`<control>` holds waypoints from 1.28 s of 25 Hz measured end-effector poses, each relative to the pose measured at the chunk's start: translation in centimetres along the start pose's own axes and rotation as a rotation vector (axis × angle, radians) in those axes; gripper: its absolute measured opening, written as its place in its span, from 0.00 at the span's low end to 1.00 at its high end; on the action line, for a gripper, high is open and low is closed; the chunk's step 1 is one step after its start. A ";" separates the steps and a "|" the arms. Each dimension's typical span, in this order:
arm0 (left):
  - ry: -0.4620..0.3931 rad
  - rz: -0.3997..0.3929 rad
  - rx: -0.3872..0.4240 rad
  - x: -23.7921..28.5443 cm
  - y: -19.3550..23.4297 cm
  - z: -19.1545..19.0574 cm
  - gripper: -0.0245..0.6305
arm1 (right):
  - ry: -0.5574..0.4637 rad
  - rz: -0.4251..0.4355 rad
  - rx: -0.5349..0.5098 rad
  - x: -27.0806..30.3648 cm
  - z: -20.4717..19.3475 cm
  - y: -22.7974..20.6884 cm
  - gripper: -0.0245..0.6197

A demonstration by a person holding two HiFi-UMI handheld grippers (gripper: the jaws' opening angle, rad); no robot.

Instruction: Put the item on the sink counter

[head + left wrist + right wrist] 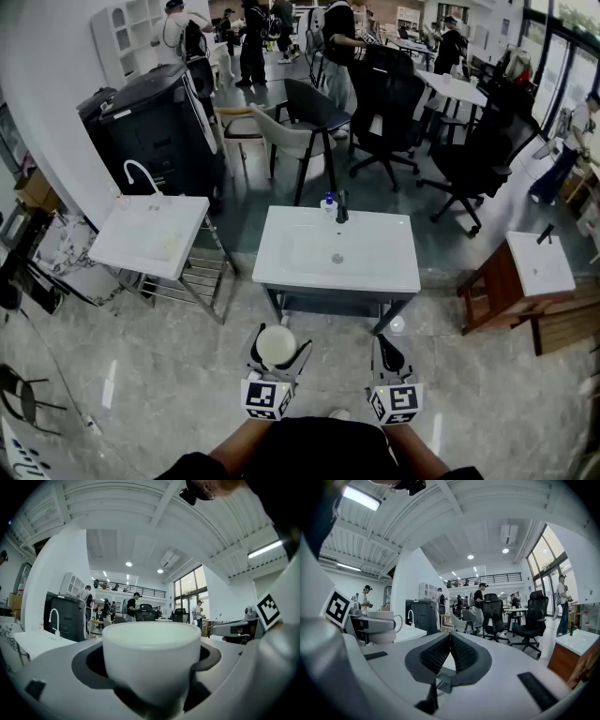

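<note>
A white cup (276,344) sits upright between the jaws of my left gripper (277,349), which is shut on it. In the left gripper view the white cup (151,658) fills the middle, gripped on both sides by the dark pads (91,660). The cup with its handle (382,626) also shows at the left of the right gripper view. My right gripper (389,354) is beside it, shut and empty, its ribbed pads (436,654) meeting at the tips. The white sink counter (384,267) stands ahead of both grippers, with a dark faucet (342,208) at its far edge.
A second white basin (150,234) on a metal rack stands at the left, a wooden stand with a basin (525,272) at the right. A small bottle (328,202) sits beside the faucet. Office chairs (384,103) and several people are farther back.
</note>
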State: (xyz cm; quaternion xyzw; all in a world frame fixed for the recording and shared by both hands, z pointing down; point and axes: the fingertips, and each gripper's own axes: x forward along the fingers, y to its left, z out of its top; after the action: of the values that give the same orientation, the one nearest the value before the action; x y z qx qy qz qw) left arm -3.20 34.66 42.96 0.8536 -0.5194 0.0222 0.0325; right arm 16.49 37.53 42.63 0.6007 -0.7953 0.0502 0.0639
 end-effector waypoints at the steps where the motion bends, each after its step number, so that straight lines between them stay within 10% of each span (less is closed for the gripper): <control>1: 0.006 0.000 -0.006 0.0 -0.4 -0.3 0.72 | 0.007 0.003 0.000 -0.2 -0.3 -0.2 0.09; 32: 0.030 0.030 -0.004 4.5 -6.6 -2.5 0.72 | -0.034 0.090 -0.014 1.7 -1.9 -5.6 0.09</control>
State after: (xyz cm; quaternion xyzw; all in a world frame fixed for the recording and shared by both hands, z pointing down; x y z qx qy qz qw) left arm 4.78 33.89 45.53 0.8451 -0.5319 0.0344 0.0417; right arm 21.52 34.73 44.80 0.5645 -0.8229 0.0375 0.0522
